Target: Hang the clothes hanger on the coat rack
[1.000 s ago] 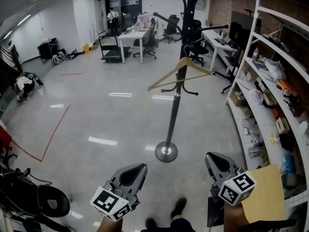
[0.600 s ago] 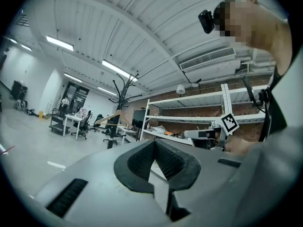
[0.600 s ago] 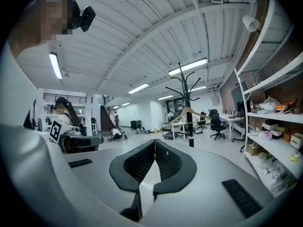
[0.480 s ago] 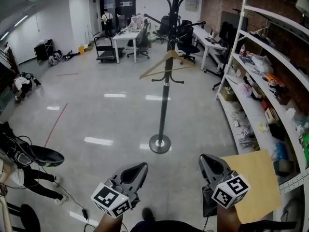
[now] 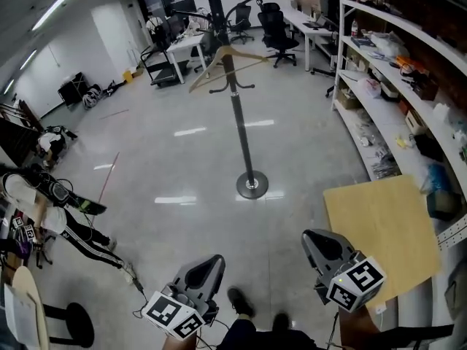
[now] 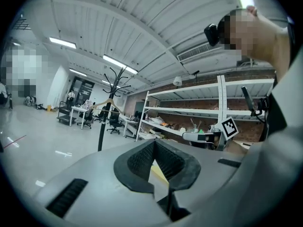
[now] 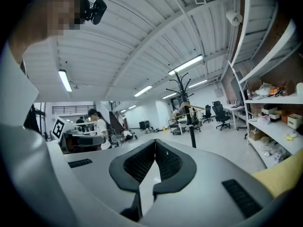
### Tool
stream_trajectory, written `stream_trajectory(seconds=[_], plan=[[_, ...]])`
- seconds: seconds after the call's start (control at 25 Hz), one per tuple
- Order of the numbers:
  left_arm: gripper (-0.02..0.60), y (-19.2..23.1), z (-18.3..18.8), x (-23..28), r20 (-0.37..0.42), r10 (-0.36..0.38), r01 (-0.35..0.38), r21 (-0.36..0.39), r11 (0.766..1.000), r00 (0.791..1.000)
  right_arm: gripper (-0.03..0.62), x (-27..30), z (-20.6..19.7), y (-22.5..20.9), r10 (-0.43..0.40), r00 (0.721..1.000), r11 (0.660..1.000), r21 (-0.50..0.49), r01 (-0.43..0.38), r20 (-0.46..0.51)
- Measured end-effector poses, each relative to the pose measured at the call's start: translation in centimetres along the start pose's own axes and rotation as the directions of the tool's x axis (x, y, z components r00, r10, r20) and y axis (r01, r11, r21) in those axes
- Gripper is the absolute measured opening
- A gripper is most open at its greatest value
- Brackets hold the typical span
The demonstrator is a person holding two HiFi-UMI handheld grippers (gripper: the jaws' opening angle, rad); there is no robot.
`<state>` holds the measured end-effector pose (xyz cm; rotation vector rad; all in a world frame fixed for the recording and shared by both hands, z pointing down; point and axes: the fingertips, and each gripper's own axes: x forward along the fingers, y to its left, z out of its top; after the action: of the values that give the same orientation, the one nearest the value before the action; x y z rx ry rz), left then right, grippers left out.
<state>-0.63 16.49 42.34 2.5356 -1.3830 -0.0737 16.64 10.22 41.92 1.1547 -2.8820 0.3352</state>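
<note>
A wooden clothes hanger point(image 5: 227, 57) hangs on the black coat rack point(image 5: 240, 132), which stands on the shiny floor a few steps ahead of me. Both grippers are held low and near me, far from the rack. My left gripper point(image 5: 211, 262) is shut with nothing in it, and so is my right gripper point(image 5: 314, 238). In the left gripper view the coat rack point(image 6: 101, 127) and the hanger point(image 6: 108, 101) are small and distant beyond the left gripper point(image 6: 154, 148). The right gripper view shows the hanger point(image 7: 189, 109) on the coat rack point(image 7: 192, 135), past the right gripper point(image 7: 155, 148).
White shelving point(image 5: 395, 63) full of clutter runs along the right wall. A tan board point(image 5: 380, 223) lies by my right gripper. A person point(image 5: 52, 210) bends at the left near a black stool point(image 5: 70, 326). Desks and office chairs point(image 5: 184, 44) stand behind the rack.
The view has drawn back from the coat rack, which now looks farther off and more to the left. A person has come into view at the left. Both grippers stay low and shut.
</note>
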Motion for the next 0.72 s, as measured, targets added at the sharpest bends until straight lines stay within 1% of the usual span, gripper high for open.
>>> stream_trajectory(seconds=[0.12,0.28,0.36,0.52,0.6,0.72], plan=[[0.0,-2.3,-0.6,-1.5,-0.024,0.009,-0.008,0.014,1.0,1.0,0.005,-1.5,0.0,0.8,0.014,1.0,1.0,0.007,-0.014,0.019],[0.0,-3.9,-1.2,-5.0,-0.039,0.032,-0.032,0.006,0.999,0.999,0.005,-2.5,0.0,4.0,0.026,0.999,1.0,-0.004,-0.026,0.023],[0.0,-5.5,-2.0,-6.8,-0.043,0.014,-0.014,-0.001,1.0,0.999,0.005,-3.7,-0.2,6.0,0.032,0.999,0.999,0.0,-0.032,0.028],[0.0,-8.1,-3.3,-10.2,-0.035,-0.014,0.015,0.022,1.0,0.999,0.005,-5.9,-1.5,9.6,0.035,0.999,0.999,-0.003,-0.035,0.036],[0.0,-8.3,-4.0,-12.9,-0.026,-0.016,0.016,0.023,1.0,1.0,0.005,-6.6,-2.0,11.8,0.015,0.999,1.0,-0.022,-0.015,0.032],[0.0,-7.9,-5.3,-19.2,-0.015,-0.009,0.009,-0.002,1.0,1.0,0.006,-8.1,-3.2,17.1,-0.017,1.0,0.999,-0.043,0.017,0.016]])
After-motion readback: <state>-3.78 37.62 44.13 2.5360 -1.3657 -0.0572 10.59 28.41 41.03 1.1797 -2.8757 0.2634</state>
